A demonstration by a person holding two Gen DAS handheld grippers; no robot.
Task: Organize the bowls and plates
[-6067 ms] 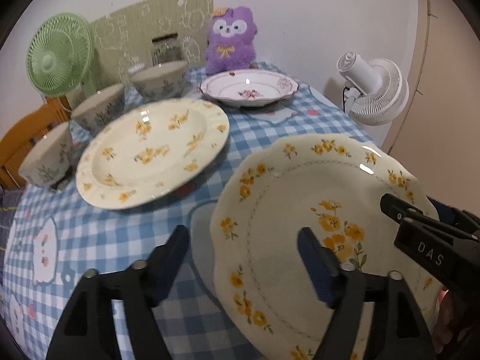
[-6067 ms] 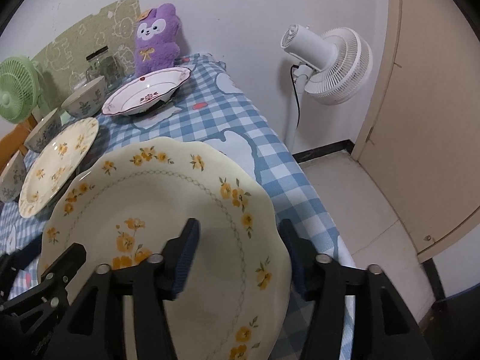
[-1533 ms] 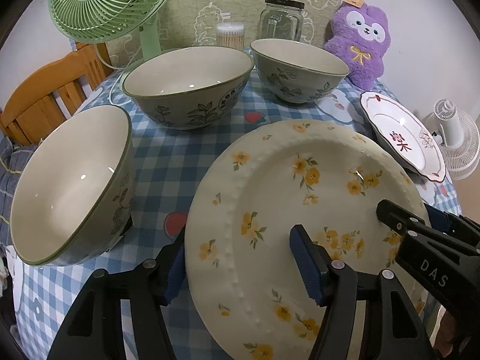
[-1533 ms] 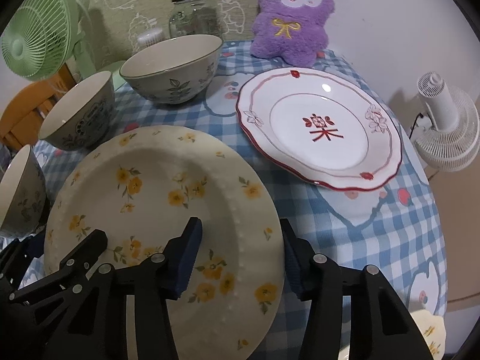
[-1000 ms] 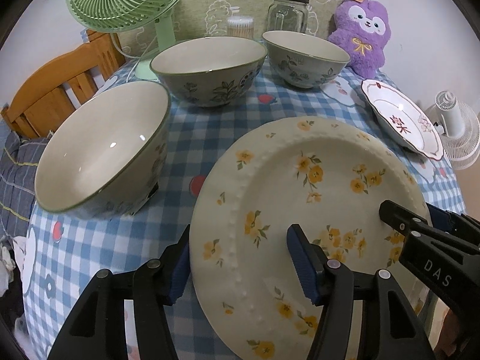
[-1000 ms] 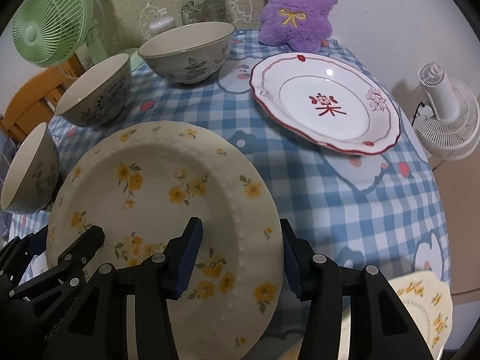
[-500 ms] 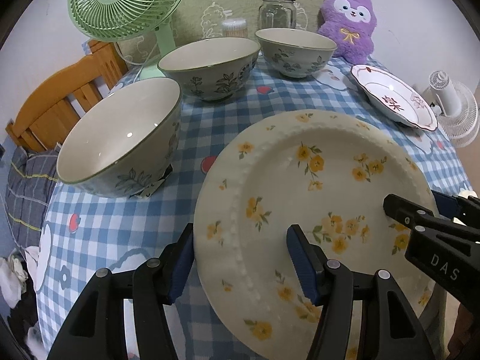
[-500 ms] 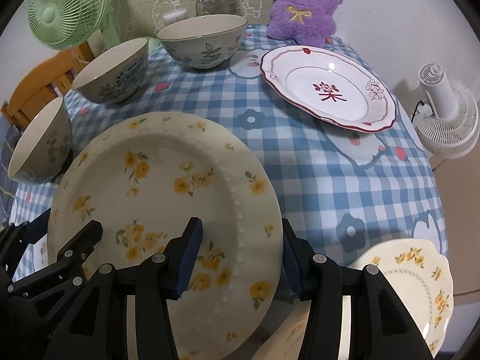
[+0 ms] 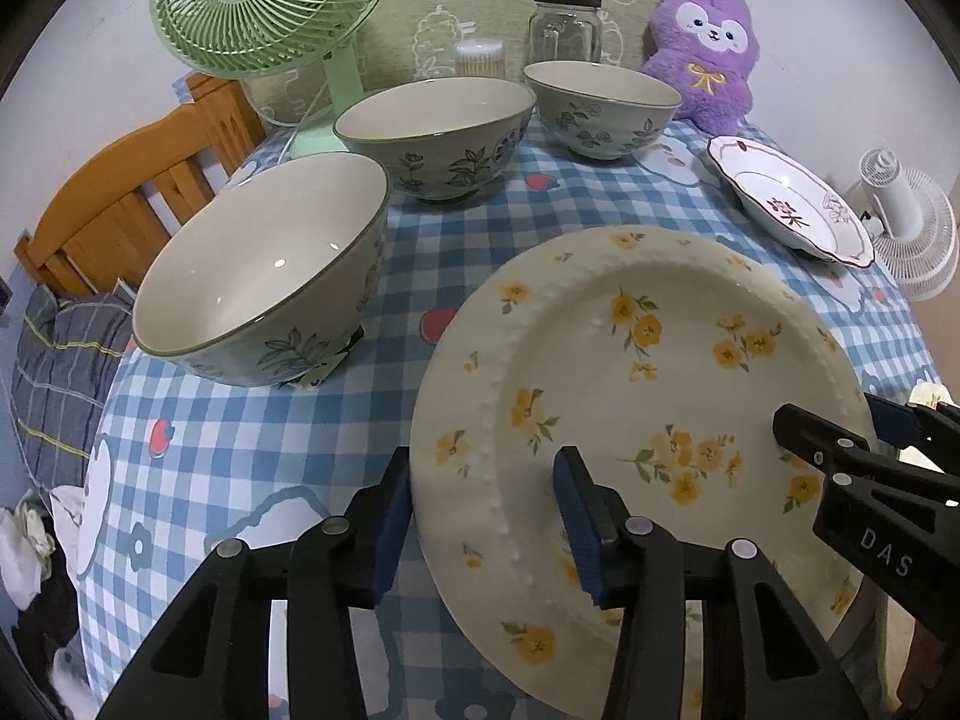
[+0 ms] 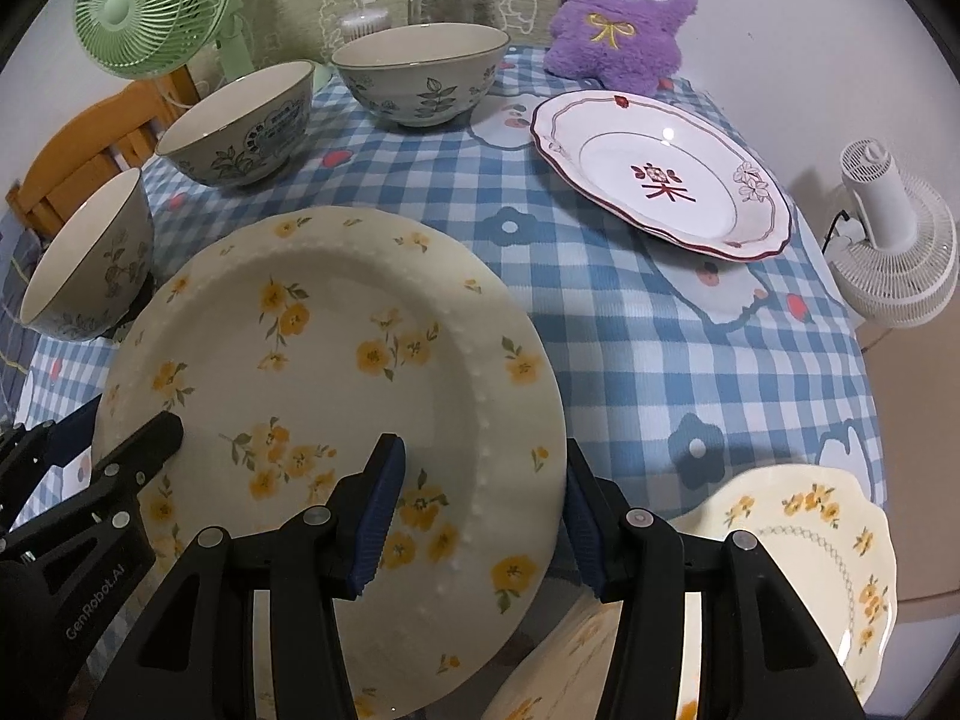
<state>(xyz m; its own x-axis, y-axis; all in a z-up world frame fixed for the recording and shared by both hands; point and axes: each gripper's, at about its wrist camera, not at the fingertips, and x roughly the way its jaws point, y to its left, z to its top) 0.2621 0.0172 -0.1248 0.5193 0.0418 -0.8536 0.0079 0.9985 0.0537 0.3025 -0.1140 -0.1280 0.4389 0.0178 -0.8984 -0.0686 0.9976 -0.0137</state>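
The left gripper (image 9: 483, 516) is gripping the near-left rim of the yellow plate (image 9: 648, 372), one blue pad under the edge and the other lying on the plate's face, the jaws only as wide as the rim needs. The right gripper (image 10: 480, 513) is pinching the same plate (image 10: 336, 360) at its right rim in the same way — one pad on the flowered face, one outside the beaded edge. Both are holding the plate tilted above the checked cloth (image 10: 630, 324), apart from it, and each gripper is showing at the edge of the other's view. Under the plate's near-right edge a scalloped plate (image 10: 804, 546) is lying flat at the table's near corner. Beyond, a red-rimmed plate (image 10: 660, 174) is sitting to the right, well apart. Three bowls are standing in a line along the left: a near bowl (image 9: 264, 270), tipped toward the camera, a middle bowl (image 9: 435, 132) and a far bowl (image 9: 603, 105) — none touching. Behind them are standing a green fan (image 9: 270, 6), a jar (image 9: 564, 27) and a purple plush (image 9: 714, 54); a white fan (image 10: 894, 240) is off the table's right side.
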